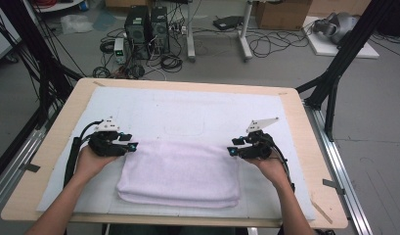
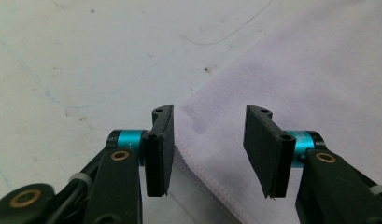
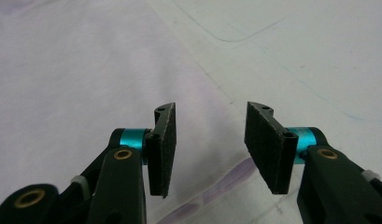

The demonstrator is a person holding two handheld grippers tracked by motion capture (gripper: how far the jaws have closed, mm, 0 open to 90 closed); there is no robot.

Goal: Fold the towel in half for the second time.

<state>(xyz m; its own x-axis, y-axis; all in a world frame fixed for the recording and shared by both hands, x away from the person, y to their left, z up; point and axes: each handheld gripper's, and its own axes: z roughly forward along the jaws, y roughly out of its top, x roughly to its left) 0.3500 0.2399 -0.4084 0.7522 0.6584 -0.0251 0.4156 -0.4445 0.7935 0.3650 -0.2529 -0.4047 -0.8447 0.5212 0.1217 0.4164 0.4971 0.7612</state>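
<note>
Jaws on both grippers stand apart with nothing between them, and each points inward at one far corner of the folded towel (image 1: 180, 172), which serves as the landmark for everything else. Starting at the left gripper (image 1: 131, 146), held in the person's left hand (image 1: 92, 161), its tips sit at the towel's far left corner; in the left gripper view that corner lies in the gap, slightly toward the right pad, with the stitched hem running down past the left pad (image 2: 160, 149). The right gripper (image 1: 233, 151), in the right hand (image 1: 270, 166), sits at the towel's far right corner, and in the right gripper view the cloth edge crosses diagonally beneath the open gap, with the towel (image 3: 76, 84) spreading to the left of it. Beyond the towel on every side lies the white mat (image 1: 188, 112), resting on the wooden table (image 1: 60, 122). Its long axis runs left to right, from one gripper to the other, so each hand is nearest its own corner; I judge the coming move to be a paired pinch at those two far corners.
</note>
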